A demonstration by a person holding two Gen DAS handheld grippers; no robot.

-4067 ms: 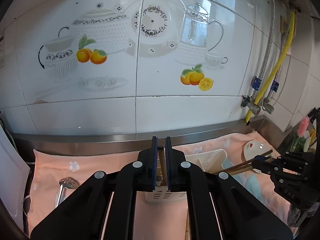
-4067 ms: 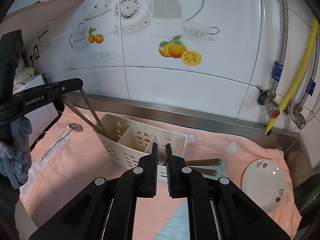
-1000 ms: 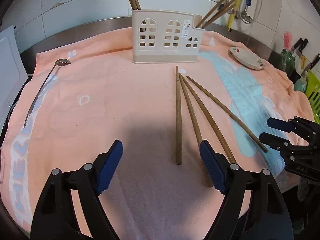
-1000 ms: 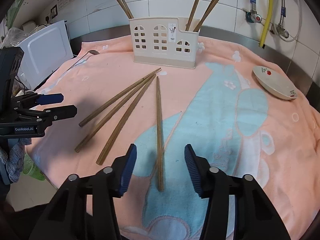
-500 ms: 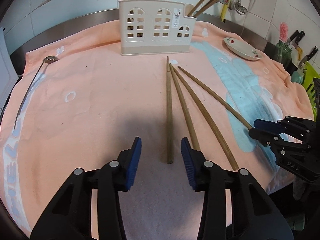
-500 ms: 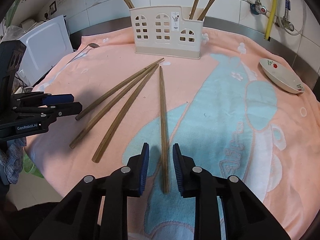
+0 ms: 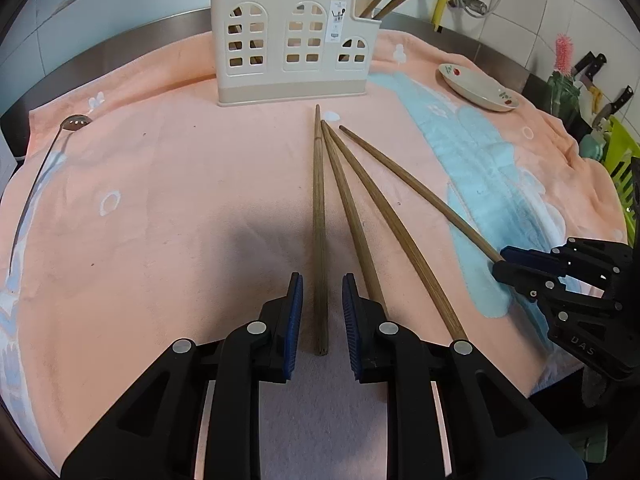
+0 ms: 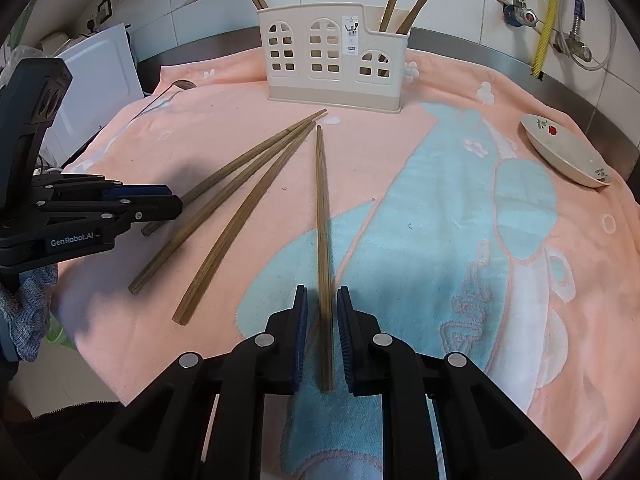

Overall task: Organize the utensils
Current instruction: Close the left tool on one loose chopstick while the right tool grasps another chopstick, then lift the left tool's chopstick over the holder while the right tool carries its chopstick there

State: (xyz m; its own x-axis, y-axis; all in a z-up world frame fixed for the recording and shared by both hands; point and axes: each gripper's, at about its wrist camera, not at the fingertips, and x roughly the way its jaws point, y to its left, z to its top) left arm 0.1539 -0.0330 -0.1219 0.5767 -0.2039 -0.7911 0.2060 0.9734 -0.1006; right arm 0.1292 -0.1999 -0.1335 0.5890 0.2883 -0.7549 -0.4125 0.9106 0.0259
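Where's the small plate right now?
The plate sits at the right edge of the towel in both views, right of the utensil holder, below the wall pipes.

Brown chopsticks (image 7: 319, 220) lie on a peach towel (image 7: 160, 200) with light-blue print; cream holder (image 7: 296, 48).
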